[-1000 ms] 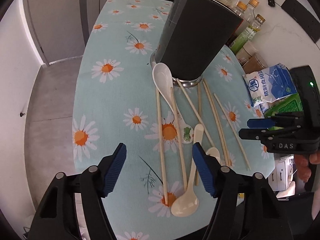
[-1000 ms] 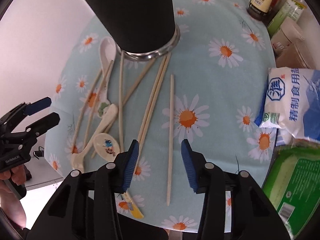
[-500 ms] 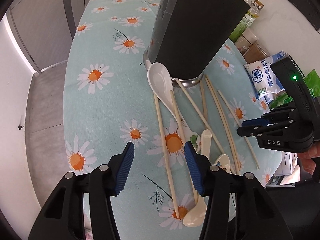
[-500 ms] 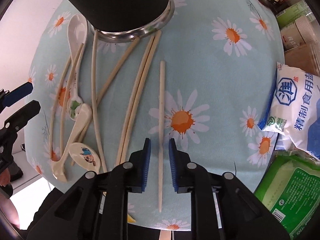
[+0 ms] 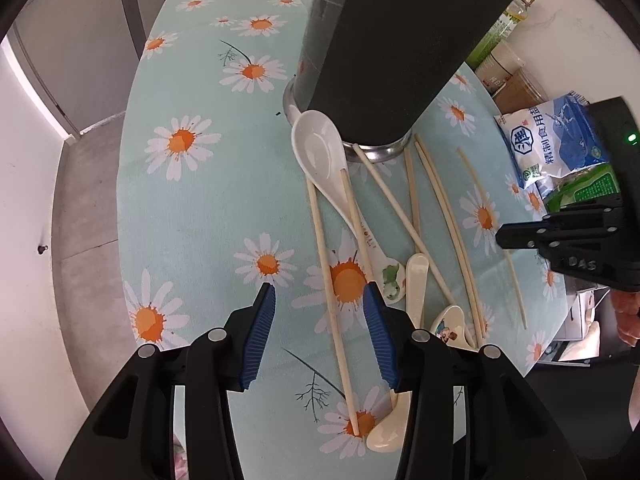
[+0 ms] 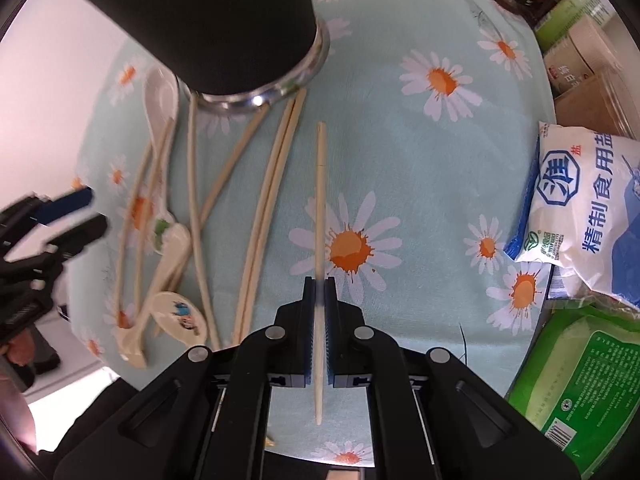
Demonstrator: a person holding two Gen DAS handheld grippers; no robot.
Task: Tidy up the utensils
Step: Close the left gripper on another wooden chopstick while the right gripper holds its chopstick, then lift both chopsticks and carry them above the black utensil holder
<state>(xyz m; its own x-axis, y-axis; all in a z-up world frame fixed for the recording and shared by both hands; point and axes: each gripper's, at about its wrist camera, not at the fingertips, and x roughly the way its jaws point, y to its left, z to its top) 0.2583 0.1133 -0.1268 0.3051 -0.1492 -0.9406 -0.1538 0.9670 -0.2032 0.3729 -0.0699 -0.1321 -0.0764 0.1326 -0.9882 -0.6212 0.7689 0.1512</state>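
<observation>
A black utensil holder (image 5: 384,48) with a steel base stands on the daisy tablecloth; it also shows in the right wrist view (image 6: 208,20). Several wooden chopsticks (image 5: 444,220) and three ceramic spoons (image 5: 320,152) lie in front of it. My right gripper (image 6: 319,284) is shut on a single chopstick (image 6: 320,184) lying apart from the others, gripping it near its lower half. My left gripper (image 5: 320,316) is open, low over the cloth, straddling the leftmost chopstick (image 5: 326,276). The right gripper (image 5: 508,238) also shows at the right edge of the left wrist view.
A salt bag (image 6: 592,208) and a green packet (image 6: 576,384) lie to the right. Bottles and boxes (image 6: 560,20) stand at the back right. The table edge (image 5: 120,208) drops to grey floor on the left.
My right gripper has closed fully on the lone chopstick. My left gripper has moved forward over the leftmost chopstick and narrowed its opening.
</observation>
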